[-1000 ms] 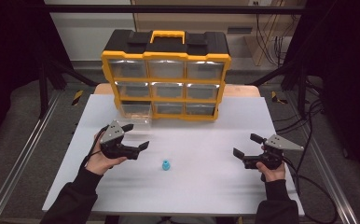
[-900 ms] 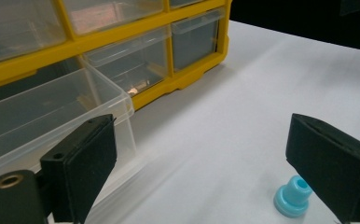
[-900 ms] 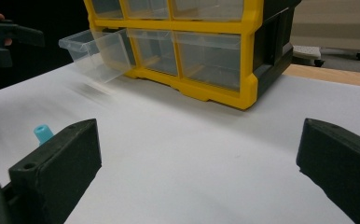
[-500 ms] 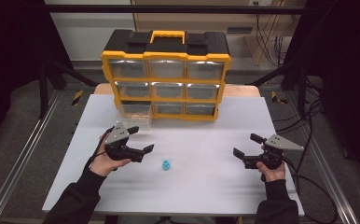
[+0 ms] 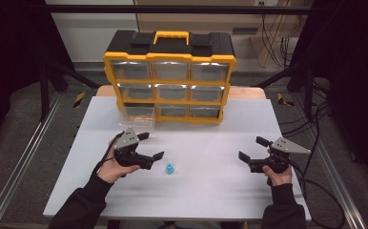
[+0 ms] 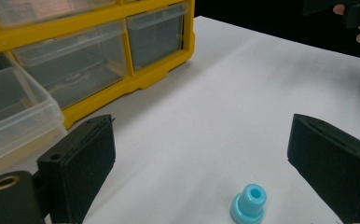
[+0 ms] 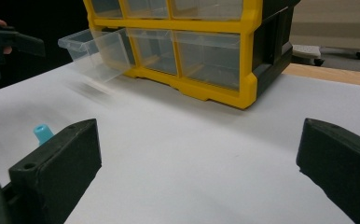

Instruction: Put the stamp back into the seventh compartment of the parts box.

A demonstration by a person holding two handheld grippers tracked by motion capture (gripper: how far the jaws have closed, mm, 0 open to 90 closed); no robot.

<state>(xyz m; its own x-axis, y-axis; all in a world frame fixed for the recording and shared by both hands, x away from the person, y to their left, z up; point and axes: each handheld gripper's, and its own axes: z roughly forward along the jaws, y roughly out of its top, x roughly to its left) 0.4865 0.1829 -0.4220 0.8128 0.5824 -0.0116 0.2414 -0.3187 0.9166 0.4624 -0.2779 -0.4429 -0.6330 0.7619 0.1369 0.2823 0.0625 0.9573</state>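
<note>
Since the earlier frames, left claw [image 5: 154,145] has slid down and rightward toward the blue plastic bushing [image 5: 169,169]; right claw [image 5: 251,149] has held its place at the bench's right. Both claws stand spread wide, pinching nothing. The bushing stands upright on its broad flange on the white bench [image 5: 206,191], just right of the left claw and, in the left gripper view, low between its jaws [image 6: 249,204]. Judged small, light and rigid, with a smooth skin that may slip or tip; best taken across the narrow hollow neck above the flange. Behind stands the yellow drawer organizer [image 5: 168,78], its clear bottom-left drawer [image 5: 138,113] pulled out.
</note>
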